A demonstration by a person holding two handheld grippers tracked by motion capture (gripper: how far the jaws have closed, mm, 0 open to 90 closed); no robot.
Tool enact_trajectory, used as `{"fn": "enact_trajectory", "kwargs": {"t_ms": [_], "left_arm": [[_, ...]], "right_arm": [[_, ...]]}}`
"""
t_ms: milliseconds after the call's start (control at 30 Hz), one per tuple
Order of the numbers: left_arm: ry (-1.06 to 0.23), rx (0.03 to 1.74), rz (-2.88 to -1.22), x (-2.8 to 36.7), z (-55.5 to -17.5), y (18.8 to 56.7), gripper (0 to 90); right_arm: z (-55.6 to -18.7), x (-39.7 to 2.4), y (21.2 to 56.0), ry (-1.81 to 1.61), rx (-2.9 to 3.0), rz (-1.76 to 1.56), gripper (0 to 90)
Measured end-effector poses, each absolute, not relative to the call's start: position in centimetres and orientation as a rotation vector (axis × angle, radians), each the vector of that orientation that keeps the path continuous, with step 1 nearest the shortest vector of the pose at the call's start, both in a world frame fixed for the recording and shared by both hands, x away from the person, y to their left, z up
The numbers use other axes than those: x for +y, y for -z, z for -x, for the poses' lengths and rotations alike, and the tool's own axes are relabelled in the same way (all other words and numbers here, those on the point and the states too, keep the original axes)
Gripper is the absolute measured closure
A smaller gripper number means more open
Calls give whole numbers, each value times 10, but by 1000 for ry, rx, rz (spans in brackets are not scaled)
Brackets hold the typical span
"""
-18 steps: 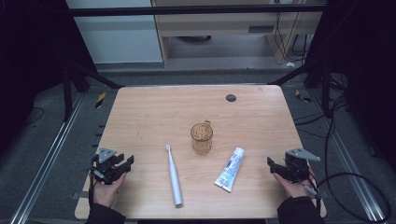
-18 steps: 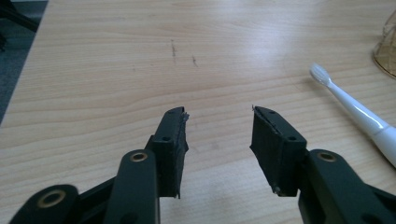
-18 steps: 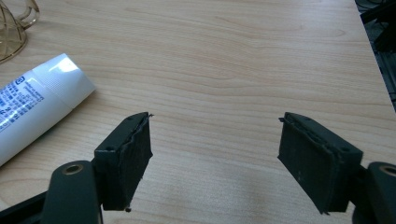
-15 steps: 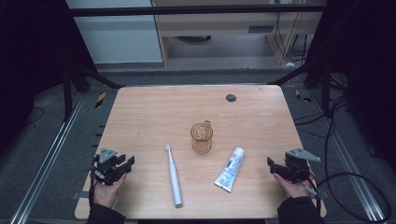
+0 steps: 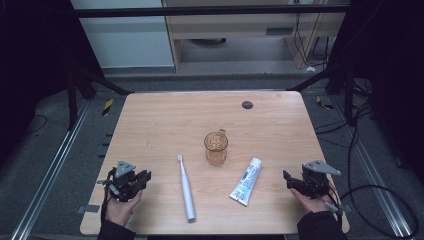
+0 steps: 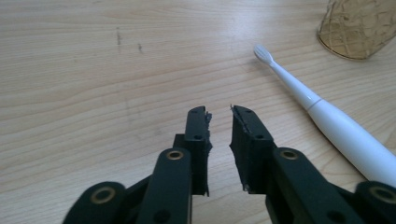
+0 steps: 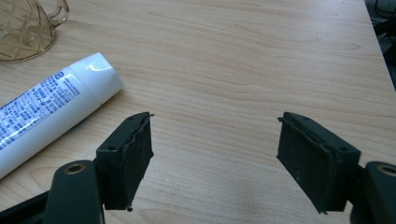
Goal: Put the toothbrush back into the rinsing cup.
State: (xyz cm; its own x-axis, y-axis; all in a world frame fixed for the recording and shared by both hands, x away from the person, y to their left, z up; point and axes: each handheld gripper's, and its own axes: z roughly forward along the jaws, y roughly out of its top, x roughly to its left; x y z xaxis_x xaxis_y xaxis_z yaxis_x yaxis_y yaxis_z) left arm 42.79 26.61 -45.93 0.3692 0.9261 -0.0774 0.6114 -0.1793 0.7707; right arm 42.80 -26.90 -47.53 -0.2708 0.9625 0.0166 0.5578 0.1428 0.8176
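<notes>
High view: toothbrush (image 5: 185,187), toothpaste tube (image 5: 246,181) flat on table (image 5: 165,120), cup (image 5: 216,148) upright between them behind. Left gripper (image 5: 144,176) narrow gap, empty, beside brush. Right gripper (image 5: 287,178) wide open, empty, near tube; likely staged for pickup.

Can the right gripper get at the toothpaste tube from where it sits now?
Probably yes. The right gripper rests with jaws wide open and nothing in them, beside the toothpaste tube, with only bare table between them.
</notes>
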Motion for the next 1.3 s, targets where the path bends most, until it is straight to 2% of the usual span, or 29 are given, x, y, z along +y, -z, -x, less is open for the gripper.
{"fn": "enact_trajectory", "kwargs": {"t_ms": [200, 367, 700, 1300], "left_arm": [[-502, 1314, -1933, 254, -429, 462, 862], [-472, 1294, -1952, 246, -432, 466, 893], [-415, 1256, -2008, 217, -439, 475, 895], [-410, 1218, -2077, 191, -445, 483, 896]], "right_arm": [[-428, -267, 475, -1000, 1908, -1422, 271], [-428, -266, 476, -995, 1924, -1425, 269], [-428, -263, 478, -997, 1944, -1413, 266], [-429, -260, 478, -983, 1952, -1398, 260]]}}
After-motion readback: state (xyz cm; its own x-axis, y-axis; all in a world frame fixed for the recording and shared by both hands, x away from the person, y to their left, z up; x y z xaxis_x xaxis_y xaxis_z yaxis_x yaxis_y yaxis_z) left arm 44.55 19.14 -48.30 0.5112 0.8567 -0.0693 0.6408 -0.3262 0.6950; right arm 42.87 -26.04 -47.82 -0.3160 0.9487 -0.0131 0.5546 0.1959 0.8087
